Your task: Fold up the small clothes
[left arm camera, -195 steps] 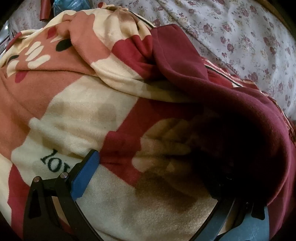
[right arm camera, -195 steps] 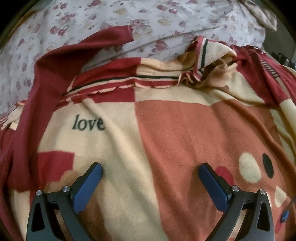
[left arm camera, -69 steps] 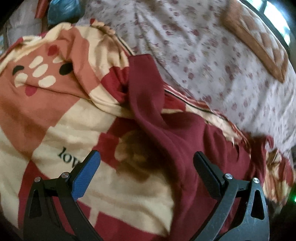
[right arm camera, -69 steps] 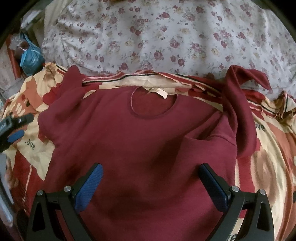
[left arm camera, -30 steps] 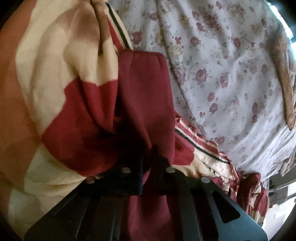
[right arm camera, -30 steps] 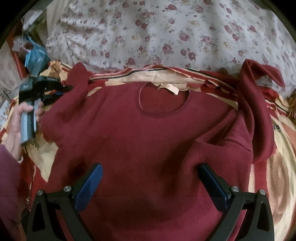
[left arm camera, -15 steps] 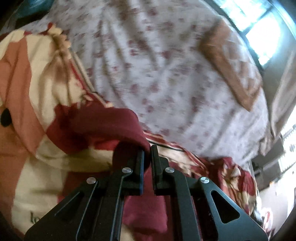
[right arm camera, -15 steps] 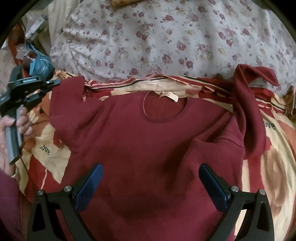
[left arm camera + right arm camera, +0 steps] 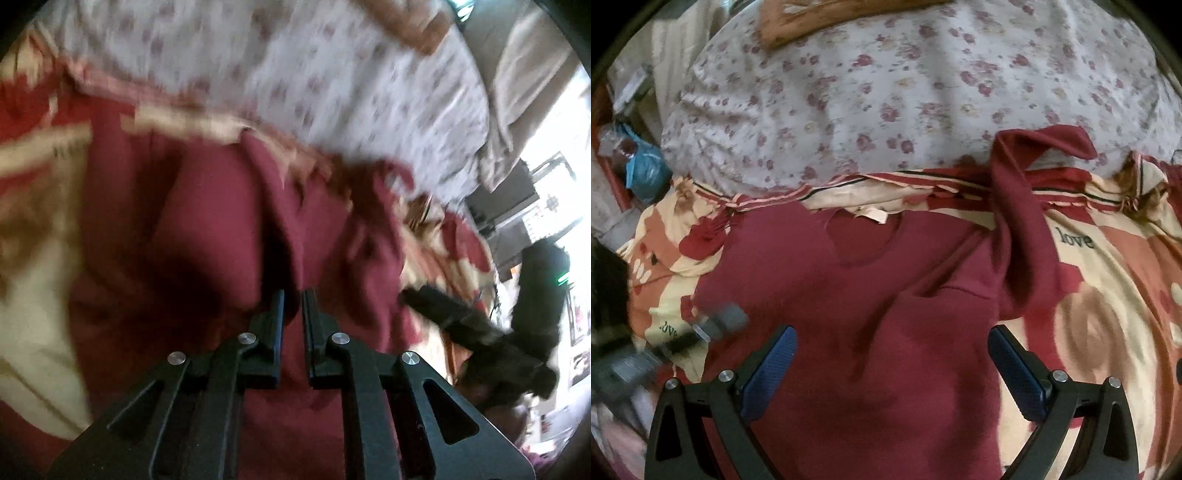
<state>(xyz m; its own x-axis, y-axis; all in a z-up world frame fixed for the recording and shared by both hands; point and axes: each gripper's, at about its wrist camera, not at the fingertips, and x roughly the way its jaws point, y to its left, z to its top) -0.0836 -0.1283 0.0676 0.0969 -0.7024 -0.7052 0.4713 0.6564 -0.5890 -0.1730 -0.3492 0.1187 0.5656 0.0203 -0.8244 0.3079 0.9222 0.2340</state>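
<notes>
Left wrist view: heavily blurred. The left gripper point(image 9: 292, 301) has its jaws drawn close with a fold of the maroon sweater point(image 9: 207, 229) pinched between them. The cloth runs forward and away from the fingertips over the patterned blanket point(image 9: 33, 206). A dark blurred shape at right appears to be the right gripper point(image 9: 476, 325), well apart from the pinch.

Right wrist view: right gripper point(image 9: 892, 363) stands wide and holds nothing, poised over the lower body of the maroon sweater point(image 9: 871, 317). The garment lies flat, neckline point(image 9: 862, 236) far from the tool, hem nearest, long axis running straight ahead. The right sleeve point(image 9: 1023, 221) is flung up past the blanket edge onto the floral sheet point(image 9: 886, 96). The left gripper point(image 9: 698, 336) shows blurred at the sweater's left side, by the left sleeve.

Judgement: the left sleeve is being carried inward; the left tool is nearer that work. The untidy right sleeve falls to the right tool. Open blanket point(image 9: 1108, 314) lies on both flanks; the bed edge and clutter sit at far left.
</notes>
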